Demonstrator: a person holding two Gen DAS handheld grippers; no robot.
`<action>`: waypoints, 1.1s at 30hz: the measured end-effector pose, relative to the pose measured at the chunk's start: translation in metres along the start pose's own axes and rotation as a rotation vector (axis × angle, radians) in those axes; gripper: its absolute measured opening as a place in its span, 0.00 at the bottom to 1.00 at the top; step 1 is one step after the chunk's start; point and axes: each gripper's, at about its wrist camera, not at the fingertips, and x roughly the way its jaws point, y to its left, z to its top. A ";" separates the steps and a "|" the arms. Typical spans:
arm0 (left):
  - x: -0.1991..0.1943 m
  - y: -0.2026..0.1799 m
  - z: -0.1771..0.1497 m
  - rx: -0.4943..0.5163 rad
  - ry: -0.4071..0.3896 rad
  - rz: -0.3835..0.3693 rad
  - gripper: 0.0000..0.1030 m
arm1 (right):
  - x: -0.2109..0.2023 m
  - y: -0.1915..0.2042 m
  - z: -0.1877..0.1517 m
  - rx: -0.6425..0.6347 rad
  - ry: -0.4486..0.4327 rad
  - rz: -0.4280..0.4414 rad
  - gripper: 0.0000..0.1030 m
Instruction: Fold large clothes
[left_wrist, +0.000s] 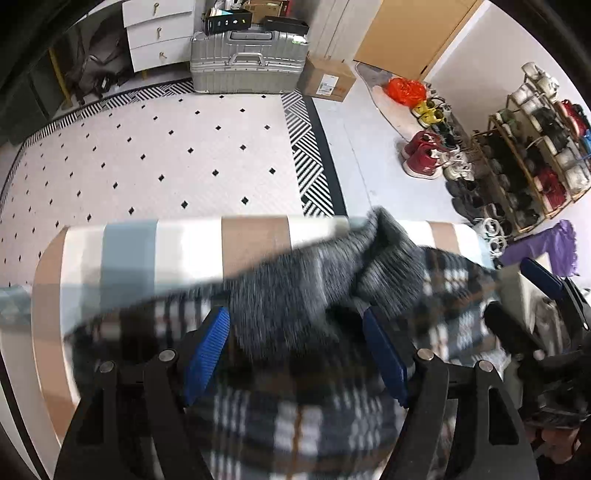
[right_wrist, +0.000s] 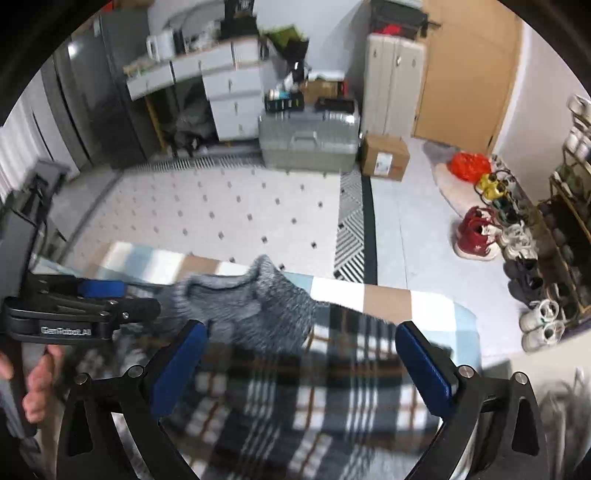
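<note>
Both hand-held grippers, left (left_wrist: 295, 350) and right (right_wrist: 301, 363), spread wide and empty above the plaid coat (right_wrist: 314, 406) with grey fleece collar (right_wrist: 243, 306), lying rumpled on the striped bench (left_wrist: 255, 240), folding barely begun.

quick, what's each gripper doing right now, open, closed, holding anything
Left gripper: open, over the plaid garment, gripping nothing.
Right gripper: open wide above the same garment, holding nothing.
</note>
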 end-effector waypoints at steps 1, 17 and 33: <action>0.006 -0.003 0.003 0.029 -0.017 0.014 0.69 | 0.010 0.001 0.003 -0.014 0.013 -0.002 0.99; 0.029 -0.006 0.009 0.211 0.040 -0.007 0.28 | 0.100 -0.001 0.009 -0.045 0.097 0.079 0.55; -0.027 -0.013 -0.014 0.184 -0.095 -0.035 0.03 | 0.035 0.035 -0.002 -0.113 -0.076 -0.087 0.08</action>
